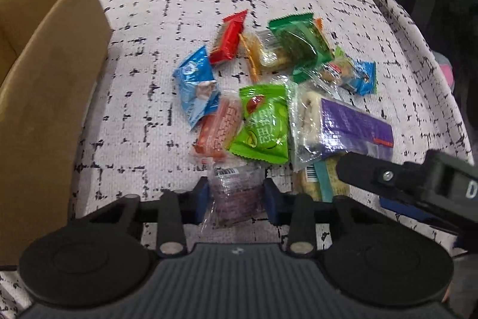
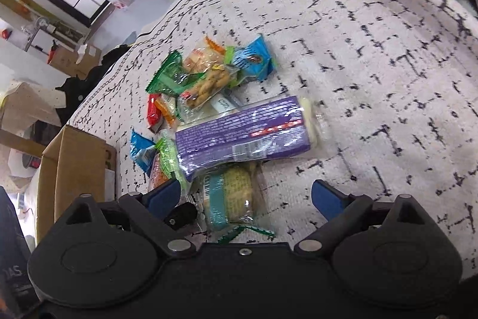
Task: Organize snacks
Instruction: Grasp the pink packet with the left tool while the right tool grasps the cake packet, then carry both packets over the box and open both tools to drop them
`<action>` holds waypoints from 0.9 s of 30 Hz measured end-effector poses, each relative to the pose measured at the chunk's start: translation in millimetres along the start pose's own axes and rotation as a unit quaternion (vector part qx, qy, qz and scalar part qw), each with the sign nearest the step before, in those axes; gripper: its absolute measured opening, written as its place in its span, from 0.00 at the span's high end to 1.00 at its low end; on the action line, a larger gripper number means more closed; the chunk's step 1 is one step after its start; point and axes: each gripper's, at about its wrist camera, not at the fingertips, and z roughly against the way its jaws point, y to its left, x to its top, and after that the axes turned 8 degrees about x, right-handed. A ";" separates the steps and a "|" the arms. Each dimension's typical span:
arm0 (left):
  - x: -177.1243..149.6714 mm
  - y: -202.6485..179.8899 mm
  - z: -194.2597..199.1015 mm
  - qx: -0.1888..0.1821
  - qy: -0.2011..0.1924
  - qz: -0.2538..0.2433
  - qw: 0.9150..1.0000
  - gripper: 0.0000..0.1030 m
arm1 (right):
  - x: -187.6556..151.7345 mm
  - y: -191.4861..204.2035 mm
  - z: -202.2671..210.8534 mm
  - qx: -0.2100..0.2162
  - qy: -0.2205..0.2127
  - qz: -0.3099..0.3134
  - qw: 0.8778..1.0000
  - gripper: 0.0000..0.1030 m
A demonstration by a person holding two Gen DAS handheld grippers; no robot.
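left gripper (image 1: 236, 198) low, clamping purple snack (image 1: 237, 201)

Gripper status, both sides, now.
Left gripper: shut on the clear-wrapped dark snack packet.
Right gripper: jaws open, holding nothing, with the teal-banded snack packet between them.

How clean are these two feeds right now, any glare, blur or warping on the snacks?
Left wrist: glare on the purple packet, right gripper smeared, strong fisheye bend at the cardboard box. Right wrist: slight blur on the teal-banded packet, bright window top left.
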 end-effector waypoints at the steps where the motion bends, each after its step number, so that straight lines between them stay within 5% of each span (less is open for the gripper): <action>1: 0.0 1.3 1.9 0.002 -0.001 0.002 1.000 0.67 | -0.1 1.0 -1.1 0.000 0.002 0.003 1.000 0.08; 15: -2.8 33.0 44.9 0.028 -0.041 0.023 0.999 0.67 | -4.1 28.9 -24.4 -0.024 0.011 0.073 0.997 0.09; 19: -7.2 40.8 52.3 0.031 -0.047 0.030 0.998 0.67 | -10.0 30.0 -30.2 -0.031 0.037 0.086 0.995 0.47; 21: -9.0 44.5 58.0 0.030 -0.051 0.036 0.998 0.67 | -12.7 32.2 -26.7 -0.042 0.035 0.100 0.993 0.54; 27: -13.0 50.5 82.8 0.018 -0.075 0.038 0.996 0.67 | -24.2 40.4 -1.3 -0.016 0.013 0.110 0.994 0.56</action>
